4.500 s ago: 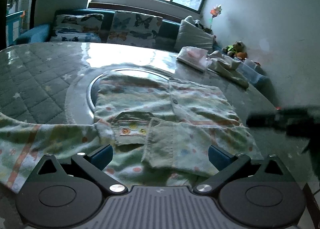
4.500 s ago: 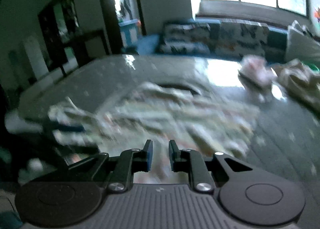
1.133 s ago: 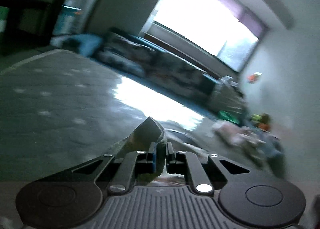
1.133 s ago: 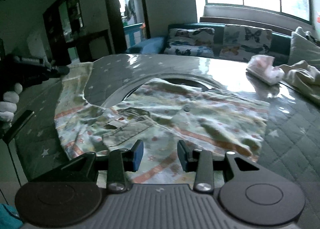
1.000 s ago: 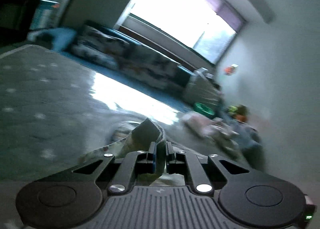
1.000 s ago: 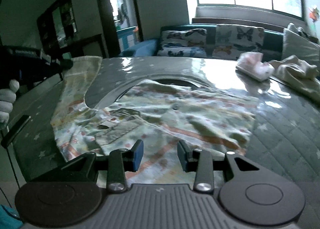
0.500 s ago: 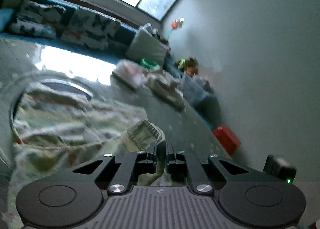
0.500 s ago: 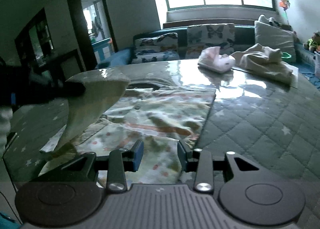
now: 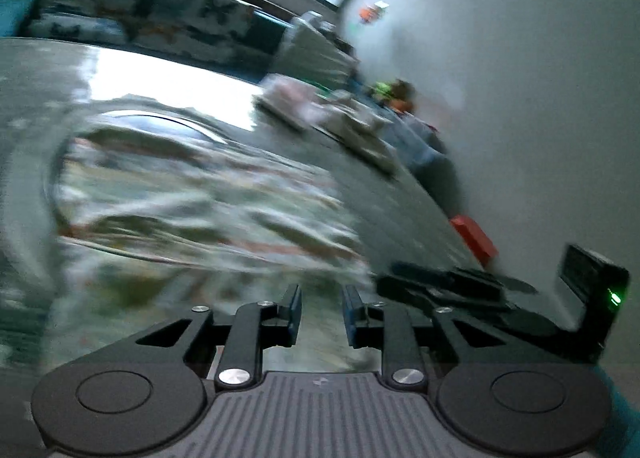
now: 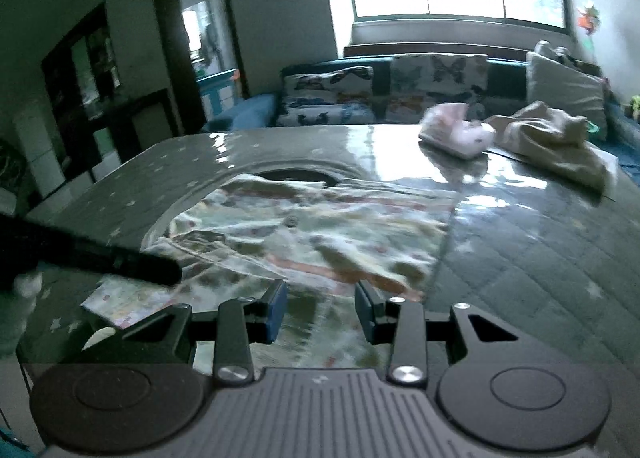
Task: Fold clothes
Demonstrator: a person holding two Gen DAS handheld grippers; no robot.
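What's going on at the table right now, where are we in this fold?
A person is folding a pale green patterned shirt spread on the grey quilted, star-printed table cover, with a two-finger tool in each hand. The left tool is opening, with cloth below its gap but nothing clamped. The right tool hovers open over the shirt's near hem, holding nothing. A pink bundle and a beige garment wait at the table's far side.
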